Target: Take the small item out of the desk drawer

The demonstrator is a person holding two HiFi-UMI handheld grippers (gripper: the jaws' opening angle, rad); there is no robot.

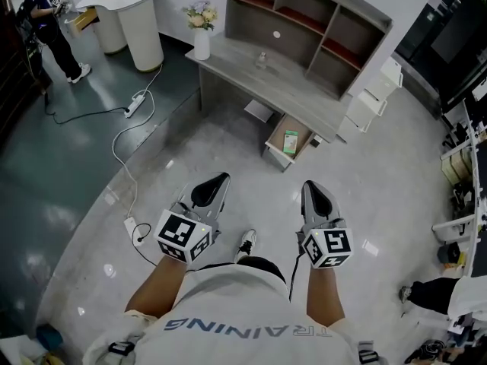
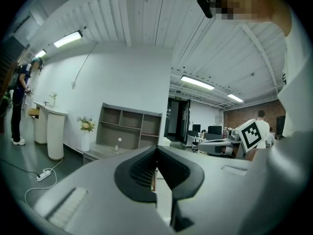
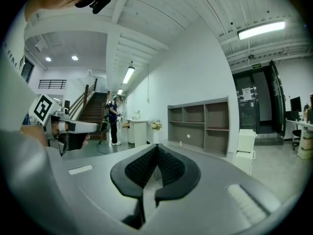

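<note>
A grey desk [image 1: 259,74] with a shelf unit [image 1: 304,21] on it stands ahead across the floor. Its drawer [image 1: 277,137] is pulled out low at the front. A small green and white item [image 1: 291,141] lies inside. My left gripper [image 1: 221,178] and right gripper [image 1: 310,185] are held side by side at waist height, well short of the desk. Both are shut and hold nothing. In the left gripper view the left gripper [image 2: 156,148] points toward the desk [image 2: 105,152]. In the right gripper view the right gripper [image 3: 157,146] faces the shelf unit [image 3: 203,124].
A white vase of flowers [image 1: 201,30] stands at the desk's left end, a small bottle [image 1: 262,58] on its top. A white cabinet [image 1: 371,101] stands to the right. A power strip and cable [image 1: 135,105] run over the floor at left. A person [image 1: 49,25] stands by a round white counter [image 1: 141,21].
</note>
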